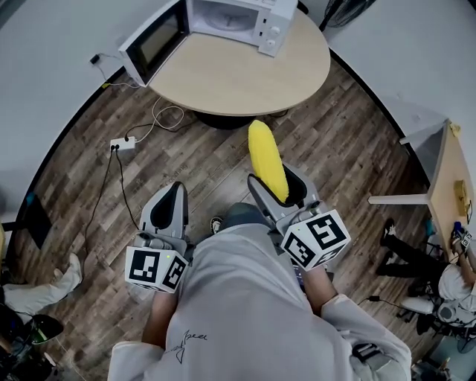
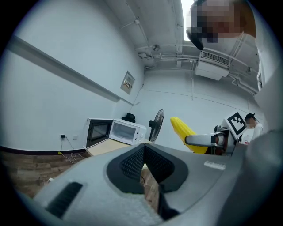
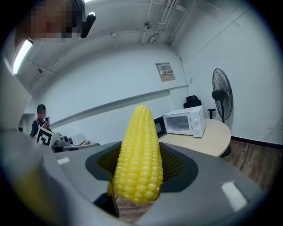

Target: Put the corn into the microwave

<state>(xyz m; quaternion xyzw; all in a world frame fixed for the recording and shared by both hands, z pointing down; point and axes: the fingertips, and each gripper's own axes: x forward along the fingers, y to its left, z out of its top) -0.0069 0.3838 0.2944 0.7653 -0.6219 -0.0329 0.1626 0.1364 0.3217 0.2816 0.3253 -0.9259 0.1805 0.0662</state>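
1. Head view: the corn cob [image 1: 266, 160] sticks forward out of the right gripper [image 1: 279, 187], over the plank floor [image 1: 349, 141] and well short of the round bench [image 1: 245, 74]. The microwave [image 1: 230, 16] stands at the bench's far edge with its door [image 1: 152, 41] swung wide open. The left gripper [image 1: 171, 197] is level with the right one. Only this view shows a power strip [image 1: 123, 143] and its cables on the floor.
2. Left gripper view: the left jaws are pressed together with nothing between them. The cob is seen side-on, tilted upward from the right gripper. Only this view and the next show the pedestal fan [image 2: 155, 125], which stands beside the microwave.
3. Right gripper view: the jaws stand wide, pinching the cob near its blunt end, pads against its sides. The cob is bright yellow with even rows of kernels, tapering to a rounded tip, husk off. The microwave sits beyond that tip.
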